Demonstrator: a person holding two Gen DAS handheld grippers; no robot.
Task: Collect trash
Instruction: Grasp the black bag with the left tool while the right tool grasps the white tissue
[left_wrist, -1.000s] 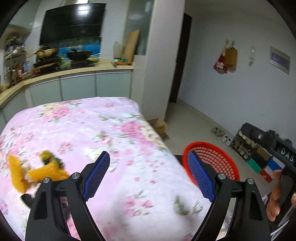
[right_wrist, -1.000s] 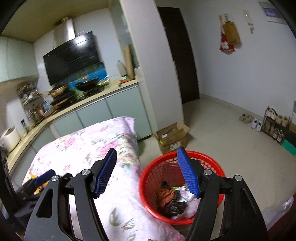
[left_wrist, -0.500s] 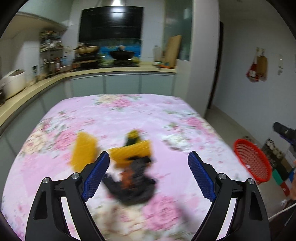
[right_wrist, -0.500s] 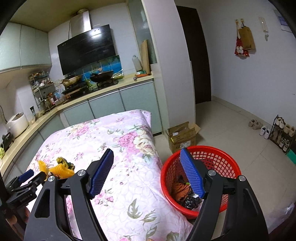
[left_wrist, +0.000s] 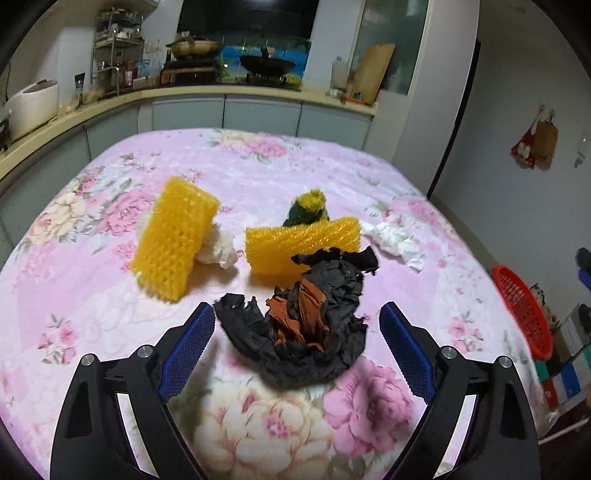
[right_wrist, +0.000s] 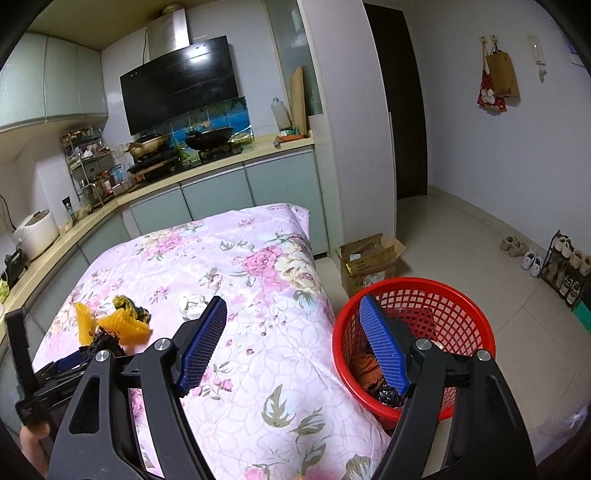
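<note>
On the pink floral quilt (left_wrist: 110, 317) lies a crumpled black and orange wrapper (left_wrist: 317, 321). My left gripper (left_wrist: 297, 314) is open, its blue pads either side of the wrapper's near part without touching it. Behind the wrapper are two yellow foam nets (left_wrist: 173, 236) (left_wrist: 295, 243), a white tissue wad (left_wrist: 218, 253), a green and yellow scrap (left_wrist: 308, 208) and another white tissue (left_wrist: 395, 240). My right gripper (right_wrist: 292, 302) is open and empty, hanging over the quilt's edge beside the red basket (right_wrist: 406, 281), which holds dark trash.
The red basket (left_wrist: 524, 314) stands on the floor off the bed's right side. A cardboard box (right_wrist: 369, 258) sits behind it, and a shoe rack (right_wrist: 565, 269) lines the right wall. A kitchen counter (left_wrist: 258, 92) runs behind and left of the bed.
The left gripper swung away from the basket side to the trash pile and dropped closer, bringing the black wrapper between its jaws. The right gripper's jaws widened a little and it drifted slightly.
</note>
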